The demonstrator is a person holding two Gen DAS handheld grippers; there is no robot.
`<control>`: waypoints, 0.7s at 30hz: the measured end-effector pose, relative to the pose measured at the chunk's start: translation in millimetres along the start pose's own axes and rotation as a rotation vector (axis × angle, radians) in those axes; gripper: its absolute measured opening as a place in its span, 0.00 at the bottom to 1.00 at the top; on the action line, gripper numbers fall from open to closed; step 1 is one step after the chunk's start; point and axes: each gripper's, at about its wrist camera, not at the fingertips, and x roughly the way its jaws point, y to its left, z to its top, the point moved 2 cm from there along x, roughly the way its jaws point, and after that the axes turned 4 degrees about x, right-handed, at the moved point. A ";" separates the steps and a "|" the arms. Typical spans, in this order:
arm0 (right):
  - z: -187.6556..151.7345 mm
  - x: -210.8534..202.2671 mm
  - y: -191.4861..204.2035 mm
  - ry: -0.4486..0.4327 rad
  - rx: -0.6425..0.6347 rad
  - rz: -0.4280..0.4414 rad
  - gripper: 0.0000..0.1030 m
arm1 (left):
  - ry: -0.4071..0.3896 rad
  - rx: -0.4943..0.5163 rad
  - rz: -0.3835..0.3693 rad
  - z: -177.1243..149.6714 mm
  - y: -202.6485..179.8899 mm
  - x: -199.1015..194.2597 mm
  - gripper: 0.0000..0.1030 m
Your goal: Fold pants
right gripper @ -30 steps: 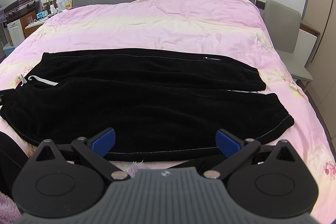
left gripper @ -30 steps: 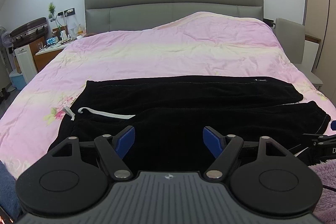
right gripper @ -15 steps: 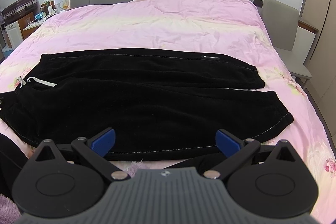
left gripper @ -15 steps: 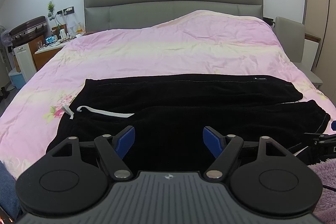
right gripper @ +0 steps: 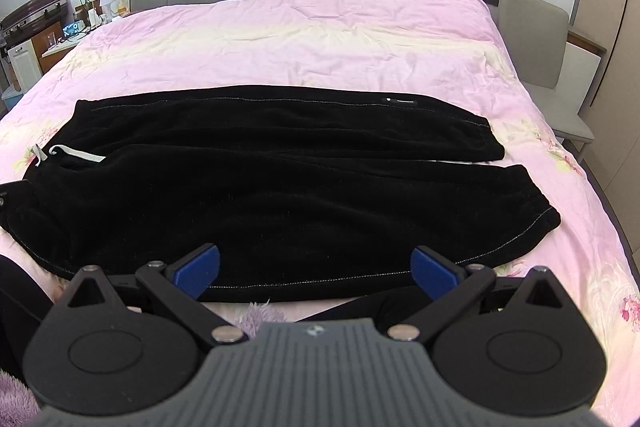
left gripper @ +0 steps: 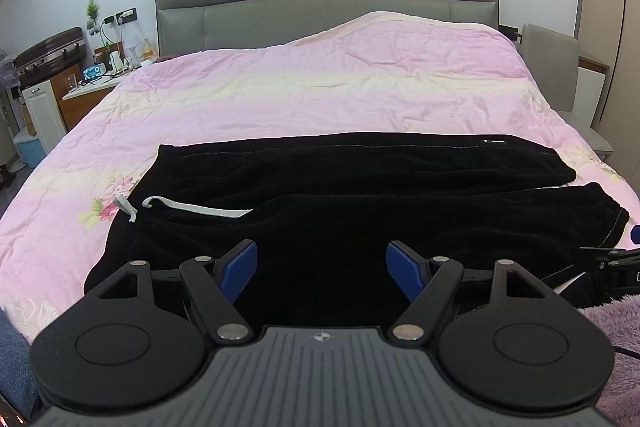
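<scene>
Holding: we see nothing shifted over the last second, both views match the earlier ones; folding not yet begun.
Left gripper: jaws wide apart, empty, hovering over the waist end.
Right gripper: jaws wide apart, empty, near the front hem edge.
Pants: black, flat on the pink bedspread, legs side by side.
Axis: long axis runs across the bed; waistband with white drawstring at left, cuffs at right.
</scene>
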 end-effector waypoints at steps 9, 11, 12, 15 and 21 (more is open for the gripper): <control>1.7 -1.0 0.1 0.002 0.000 -0.003 0.95 | -0.001 0.001 -0.003 -0.3 -1.3 1.7 0.84; 2.4 -1.2 0.2 0.003 0.002 -0.004 0.95 | 0.000 0.003 -0.003 -0.7 -1.3 2.5 0.84; 2.7 -1.1 0.0 0.003 0.004 -0.004 0.95 | -0.001 0.002 -0.003 -0.6 -1.3 2.5 0.84; 3.2 -0.6 0.0 0.004 0.006 -0.005 0.95 | -0.001 0.002 -0.003 -0.5 -1.5 2.5 0.84; 2.7 -0.3 0.7 0.005 0.006 0.000 0.95 | 0.005 0.001 0.000 -0.6 -1.8 3.3 0.84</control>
